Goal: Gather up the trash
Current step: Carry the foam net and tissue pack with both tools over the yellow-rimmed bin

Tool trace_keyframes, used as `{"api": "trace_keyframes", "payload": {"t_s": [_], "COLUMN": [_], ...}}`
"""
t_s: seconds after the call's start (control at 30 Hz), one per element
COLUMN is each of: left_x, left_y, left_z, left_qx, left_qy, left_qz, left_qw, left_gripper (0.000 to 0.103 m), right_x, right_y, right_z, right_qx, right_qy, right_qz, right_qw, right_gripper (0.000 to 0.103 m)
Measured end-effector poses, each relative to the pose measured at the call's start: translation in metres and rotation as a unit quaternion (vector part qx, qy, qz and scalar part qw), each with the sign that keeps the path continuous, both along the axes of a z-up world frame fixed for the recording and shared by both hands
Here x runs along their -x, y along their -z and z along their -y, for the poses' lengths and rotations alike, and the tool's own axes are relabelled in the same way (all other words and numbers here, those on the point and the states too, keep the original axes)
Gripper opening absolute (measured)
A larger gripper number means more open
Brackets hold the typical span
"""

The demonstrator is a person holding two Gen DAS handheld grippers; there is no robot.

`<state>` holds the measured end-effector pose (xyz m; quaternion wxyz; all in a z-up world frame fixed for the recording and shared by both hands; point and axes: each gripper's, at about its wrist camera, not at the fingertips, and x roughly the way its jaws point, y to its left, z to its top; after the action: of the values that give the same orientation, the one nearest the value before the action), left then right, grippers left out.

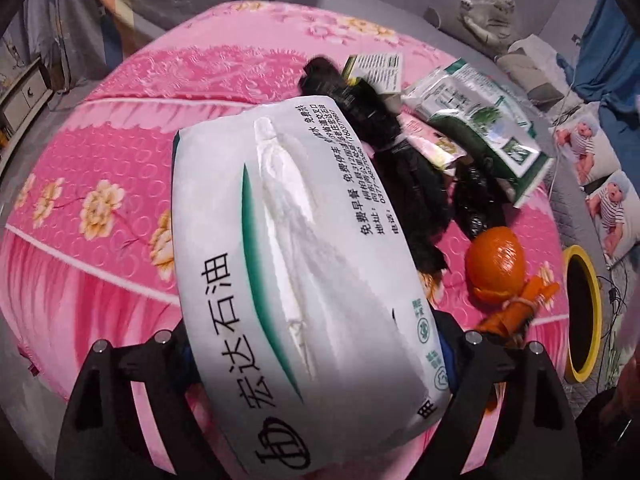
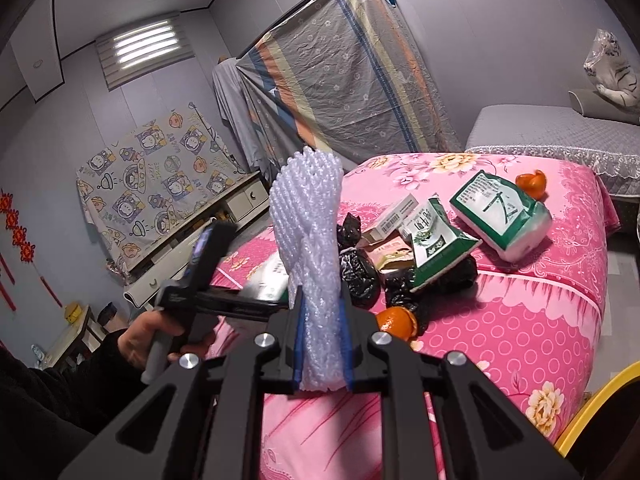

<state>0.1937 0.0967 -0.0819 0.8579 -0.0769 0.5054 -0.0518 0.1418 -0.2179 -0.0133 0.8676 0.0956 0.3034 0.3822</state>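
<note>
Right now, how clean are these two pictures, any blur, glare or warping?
Left wrist view: strong fisheye bending, dark corners, motion smear on the orange peel and on the tissue pack filling the middle. Right wrist view: sharper, the window blind blown out white, the foam net crisp up close.

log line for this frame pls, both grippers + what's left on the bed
left gripper: around white tissue pack, grip unclear | right gripper: shut on foam netting | bed: black bags, orange peels, green-white packs | bin: yellow-rimmed, bedside
</note>
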Motion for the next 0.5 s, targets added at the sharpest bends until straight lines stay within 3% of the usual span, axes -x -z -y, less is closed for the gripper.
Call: {"api": "trace_keyframes", "payload": {"t_s": [0.13,0.3,0.5], "left_x": [0.036,0.076,0.088], "left_y": [-0.033,-0.069,-0.104], "left_z": [-0.010,-0.010,0.030], "left_qx": [0.011,0.006,0.026], "left_qy": [0.009,0.025,0.100], "left_qz": [0.072,0.154,0.216], "left_qw": [0.9973,0.9877,0.9708], "left_gripper": [0.081,0.081,0.082], "right_x": [0.000,0.002,0.018], "right_y": [0.003,0.009,0.006], "right_z": [0.004,0.020,0.067], "right_qx": [-0.003,-0.021,-0.032], "right_qy": [0.018,0.042,0.113], "right_qz": [-0.010,-0.028,-0.023], "right_qw": [1.000,0.999,0.993], "right_gripper": [0.013,0.013,0.013]}}
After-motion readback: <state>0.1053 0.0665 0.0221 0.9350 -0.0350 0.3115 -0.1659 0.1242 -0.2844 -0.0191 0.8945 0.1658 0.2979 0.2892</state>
